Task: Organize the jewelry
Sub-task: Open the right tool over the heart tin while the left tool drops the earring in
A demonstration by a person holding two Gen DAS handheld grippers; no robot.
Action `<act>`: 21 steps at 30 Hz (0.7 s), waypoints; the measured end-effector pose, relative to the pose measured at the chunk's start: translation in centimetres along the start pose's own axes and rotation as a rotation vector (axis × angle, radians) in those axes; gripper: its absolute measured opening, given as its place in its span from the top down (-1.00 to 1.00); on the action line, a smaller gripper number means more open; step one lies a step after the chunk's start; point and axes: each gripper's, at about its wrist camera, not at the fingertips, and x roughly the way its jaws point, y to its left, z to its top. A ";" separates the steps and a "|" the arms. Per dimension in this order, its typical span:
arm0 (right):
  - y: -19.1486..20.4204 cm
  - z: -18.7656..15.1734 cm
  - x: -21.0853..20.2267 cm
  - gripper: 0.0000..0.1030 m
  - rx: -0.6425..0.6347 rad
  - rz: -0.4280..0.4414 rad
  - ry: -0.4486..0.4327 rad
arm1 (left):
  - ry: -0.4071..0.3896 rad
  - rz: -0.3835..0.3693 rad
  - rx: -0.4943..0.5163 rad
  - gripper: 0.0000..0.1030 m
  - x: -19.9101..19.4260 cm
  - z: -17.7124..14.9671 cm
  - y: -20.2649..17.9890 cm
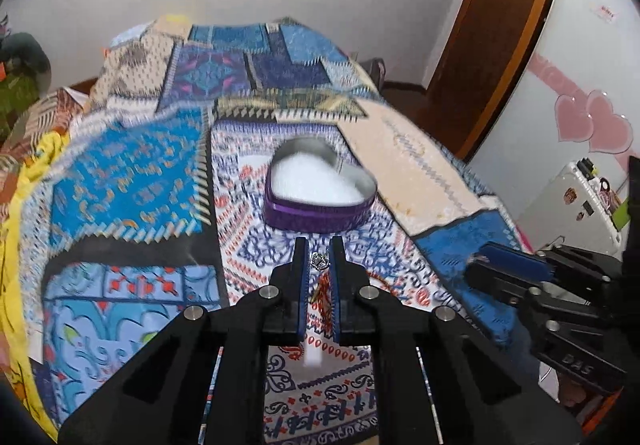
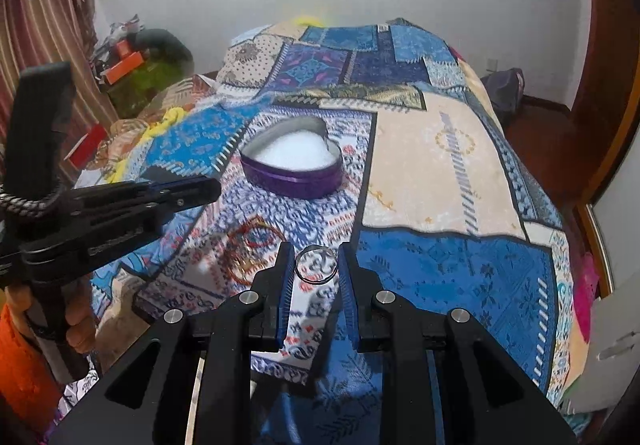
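Note:
A purple heart-shaped tin (image 1: 320,189) with white padding stands open on the patterned bedspread; it also shows in the right wrist view (image 2: 294,161). My left gripper (image 1: 319,251) is shut on a small silver jewelry piece (image 1: 319,260), held above the bedspread short of the tin. My right gripper (image 2: 315,259) is shut on a silver ring (image 2: 316,264), held above the bedspread near the tin. Red and gold bangles (image 2: 252,245) lie on the bedspread left of the right gripper. Each gripper shows from the side in the other's view: the right one (image 1: 500,265), the left one (image 2: 192,189).
The bed's patchwork cover (image 2: 440,173) fills both views. Its right edge drops to a wooden floor (image 2: 544,133). A white cabinet (image 1: 580,197) stands right of the bed. Clutter and a curtain (image 2: 48,25) are at the far left.

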 end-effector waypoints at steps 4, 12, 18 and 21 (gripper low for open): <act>0.4 1.1 -0.2 0.61 -0.008 0.002 -0.028 | -0.054 -0.002 0.007 0.85 -2.0 1.1 0.0; 1.0 3.6 0.3 0.61 -0.032 -0.001 -0.071 | -0.117 0.019 0.025 0.85 -3.5 2.9 0.4; 1.4 5.3 1.4 0.61 -0.069 0.002 -0.089 | -0.142 0.027 0.032 0.85 -3.1 4.0 0.7; 1.5 6.2 2.2 0.61 -0.084 0.020 -0.086 | -0.144 0.023 0.034 0.85 -2.4 4.7 0.9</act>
